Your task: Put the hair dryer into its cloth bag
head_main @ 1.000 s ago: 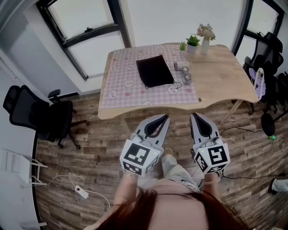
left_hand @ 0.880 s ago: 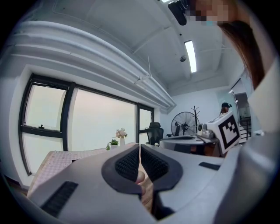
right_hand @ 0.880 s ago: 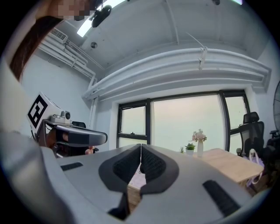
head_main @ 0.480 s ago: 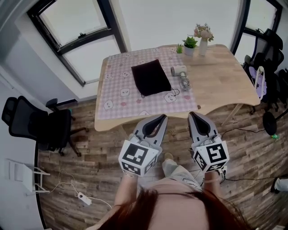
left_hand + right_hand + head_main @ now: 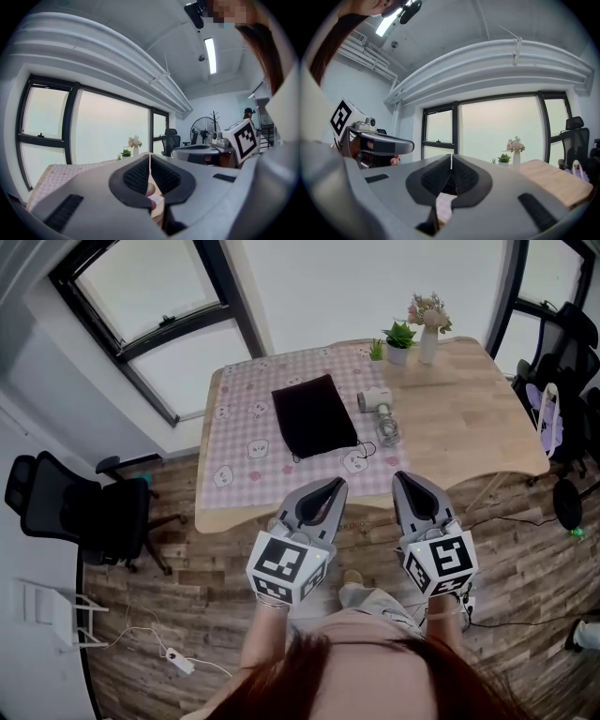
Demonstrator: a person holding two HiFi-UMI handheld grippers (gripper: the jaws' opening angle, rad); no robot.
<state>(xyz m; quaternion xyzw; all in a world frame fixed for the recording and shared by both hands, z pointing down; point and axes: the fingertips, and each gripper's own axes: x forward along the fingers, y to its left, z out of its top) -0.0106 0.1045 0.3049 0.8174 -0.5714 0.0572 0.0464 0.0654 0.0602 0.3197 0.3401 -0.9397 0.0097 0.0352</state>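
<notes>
A flat black cloth bag (image 5: 313,414) lies on the pink checked tablecloth (image 5: 244,437) of a wooden table (image 5: 469,418). To its right rests the small white hair dryer (image 5: 376,400) with its coiled cord (image 5: 388,430). My left gripper (image 5: 339,485) and right gripper (image 5: 403,478) are both shut and empty, held side by side in front of the table's near edge, short of it. In the left gripper view the jaws (image 5: 149,155) meet tip to tip; in the right gripper view the jaws (image 5: 451,156) do the same.
A vase of flowers (image 5: 428,317) and a small potted plant (image 5: 400,337) stand at the table's far edge. A black office chair (image 5: 66,514) is at the left, more chairs (image 5: 562,371) at the right. Windows (image 5: 159,306) lie beyond the table. Cables (image 5: 178,657) run over the wooden floor.
I have come closer to the table with both grippers; the table sits lower and larger in the head view. Both grippers stay shut.
</notes>
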